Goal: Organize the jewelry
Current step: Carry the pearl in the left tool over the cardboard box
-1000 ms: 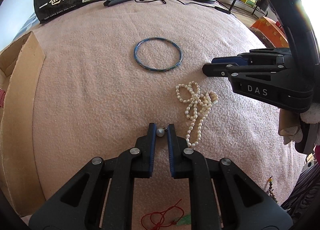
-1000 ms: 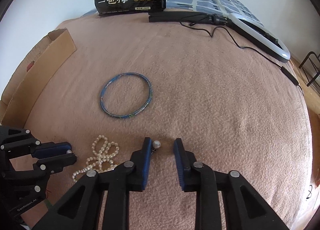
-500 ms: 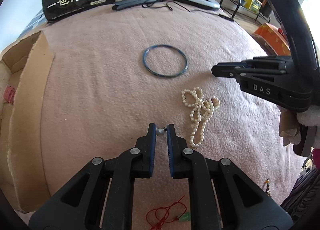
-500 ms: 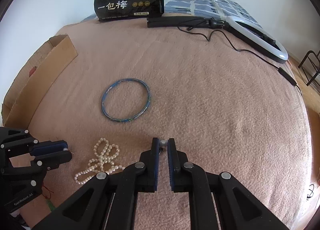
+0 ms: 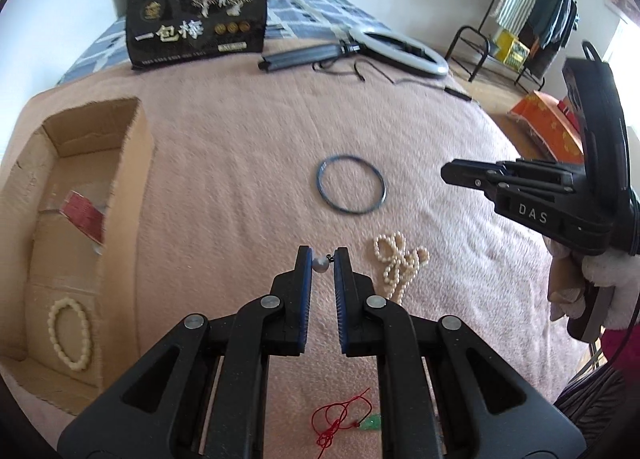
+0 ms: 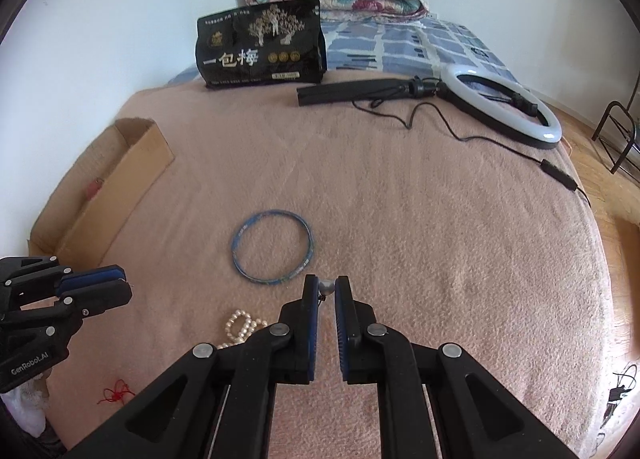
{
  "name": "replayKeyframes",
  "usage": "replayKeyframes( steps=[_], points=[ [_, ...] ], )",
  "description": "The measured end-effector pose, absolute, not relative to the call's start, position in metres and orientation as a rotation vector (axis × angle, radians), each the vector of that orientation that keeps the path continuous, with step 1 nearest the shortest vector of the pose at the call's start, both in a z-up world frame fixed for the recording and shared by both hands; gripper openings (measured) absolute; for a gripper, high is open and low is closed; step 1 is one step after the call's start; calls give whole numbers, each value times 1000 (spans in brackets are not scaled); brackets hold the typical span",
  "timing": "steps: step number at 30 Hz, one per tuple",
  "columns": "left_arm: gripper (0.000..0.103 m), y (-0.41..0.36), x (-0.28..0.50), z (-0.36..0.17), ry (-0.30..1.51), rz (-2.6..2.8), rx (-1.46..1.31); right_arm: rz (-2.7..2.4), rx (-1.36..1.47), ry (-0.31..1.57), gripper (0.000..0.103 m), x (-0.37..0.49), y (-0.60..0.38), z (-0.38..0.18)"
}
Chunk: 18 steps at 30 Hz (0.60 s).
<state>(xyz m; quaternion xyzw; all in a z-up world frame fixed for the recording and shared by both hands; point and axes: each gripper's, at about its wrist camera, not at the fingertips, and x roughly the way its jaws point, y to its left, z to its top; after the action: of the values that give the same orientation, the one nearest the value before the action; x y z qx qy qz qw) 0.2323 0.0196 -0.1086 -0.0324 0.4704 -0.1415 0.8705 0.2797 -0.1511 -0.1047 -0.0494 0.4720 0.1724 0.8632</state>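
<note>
At the left edge of the left wrist view lay the cardboard box (image 5: 80, 219), with a pale bead bracelet (image 5: 70, 333) in its lower compartment and a red item higher up. Low in the middle, the left tool (image 5: 323, 263) was clenched on a small grey pearl earring (image 5: 321, 264), pinched at the very tips of the blue pads. In the right wrist view the right tool (image 6: 326, 288) gripped a matching pearl earring (image 6: 327, 287) the same way, its dark hook hanging by the left pad. I judged both earrings light, hard, round and slippery, so a grip across the pearl's middle seemed safest; a tip pinch could let one squirt out. Right of the left tool, the pearl necklace (image 5: 398, 265) lay heaped on the pink blanket (image 5: 240, 179): limp, best lifted at a bunched loop. Above it sat the blue bangle (image 5: 351, 190), stiff and thin, to be taken across its rim. The red cord pendant (image 5: 344, 421) lay at the bottom.
</note>
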Motion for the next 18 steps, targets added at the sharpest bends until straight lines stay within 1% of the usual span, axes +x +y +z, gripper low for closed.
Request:
replayKeyframes(
  steps=[11,18],
  points=[
    [9,44,226,-76,921,-260,-80,417,-116,927,6,264,-125,-77],
    [9,78,218,-62,889,-210,-108,458,-123,908,6,256,-104,-66]
  ],
)
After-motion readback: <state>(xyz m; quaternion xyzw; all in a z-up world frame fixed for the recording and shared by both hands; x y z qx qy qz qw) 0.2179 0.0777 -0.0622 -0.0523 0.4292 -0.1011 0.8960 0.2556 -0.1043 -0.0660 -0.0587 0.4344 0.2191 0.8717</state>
